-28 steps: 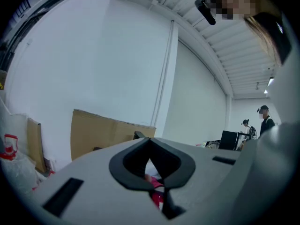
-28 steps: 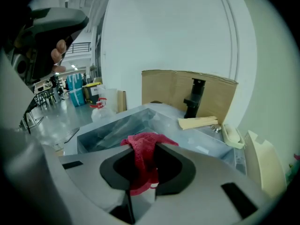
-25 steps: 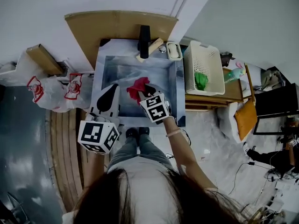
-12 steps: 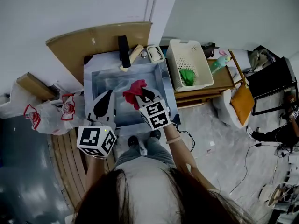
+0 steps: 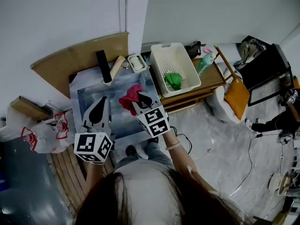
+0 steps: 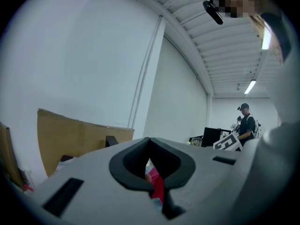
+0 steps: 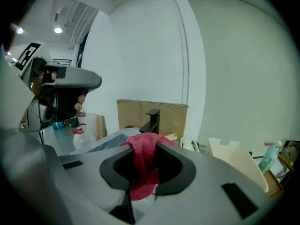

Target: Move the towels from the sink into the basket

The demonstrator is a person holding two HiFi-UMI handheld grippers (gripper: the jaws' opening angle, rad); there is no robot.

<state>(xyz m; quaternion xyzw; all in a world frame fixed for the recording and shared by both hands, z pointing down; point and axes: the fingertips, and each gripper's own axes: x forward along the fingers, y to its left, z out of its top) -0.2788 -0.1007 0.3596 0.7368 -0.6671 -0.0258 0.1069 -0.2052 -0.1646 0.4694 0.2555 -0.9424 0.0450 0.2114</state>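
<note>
A crumpled red terry towel (image 7: 140,172) hangs limp and bunched from the right claw (image 5: 140,99), which is clenched on its folded top over the right side of the grey metal sink (image 5: 119,81). The left claw (image 5: 100,104) is closed on nothing. A green towel (image 5: 174,80) lies in the white plastic basket (image 5: 161,50).

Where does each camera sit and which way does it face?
Head view: on the person's head, facing steeply down at the sink, basket, left gripper and right gripper; hair and forearms show.
Left gripper view: on the left gripper, facing the wall and cardboard; its shut jaws show.
Right gripper view: on the right gripper, facing the faucet; its jaws clamp the red towel.
Shared: red towel and basket appear in head and right gripper views.
</note>
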